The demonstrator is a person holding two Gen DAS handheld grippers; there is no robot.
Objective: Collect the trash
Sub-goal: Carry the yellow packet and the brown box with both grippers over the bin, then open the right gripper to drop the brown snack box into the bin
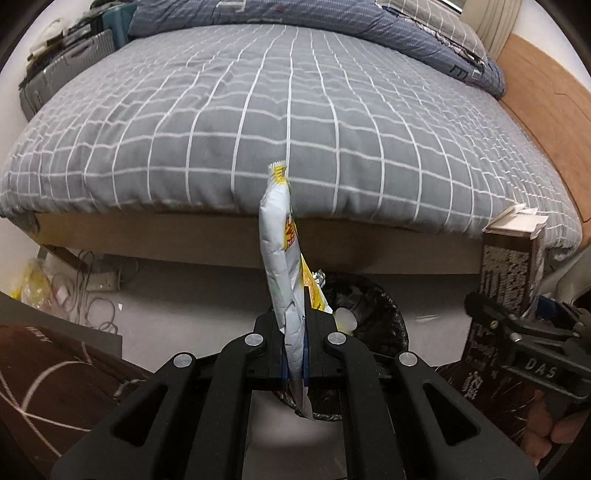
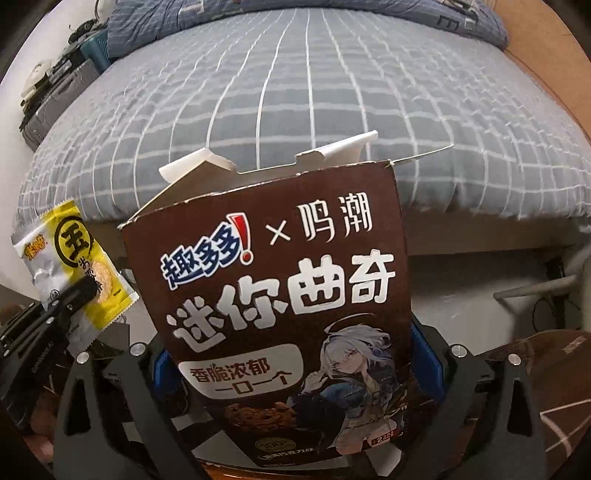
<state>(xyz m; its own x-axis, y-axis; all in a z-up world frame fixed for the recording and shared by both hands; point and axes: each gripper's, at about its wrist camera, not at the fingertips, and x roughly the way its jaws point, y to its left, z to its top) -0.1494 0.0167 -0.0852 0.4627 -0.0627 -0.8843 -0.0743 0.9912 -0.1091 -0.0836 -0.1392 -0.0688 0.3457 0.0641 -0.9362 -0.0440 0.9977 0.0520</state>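
Observation:
My left gripper (image 1: 295,321) is shut on a white and yellow snack wrapper (image 1: 277,251), which stands upright and edge-on between the fingers. Just beyond and below it is a trash bin with a black liner (image 1: 384,314), with some rubbish inside. My right gripper (image 2: 295,354) is shut on a brown cookie box (image 2: 280,295) with its top flaps open; blue pads (image 2: 428,354) press its sides. In the left wrist view the right gripper (image 1: 495,310) holds the box (image 1: 509,266) to the right of the bin. The right wrist view shows the left gripper (image 2: 79,291) with the wrapper (image 2: 74,258) at far left.
A bed with a grey checked sheet (image 1: 280,122) fills the background, with a blue quilt (image 1: 369,22) at its far end. A grey suitcase (image 1: 62,70) stands far left. Cables and a power strip (image 1: 99,284) lie on the floor under the bed. A brown patterned thing (image 1: 48,376) sits lower left.

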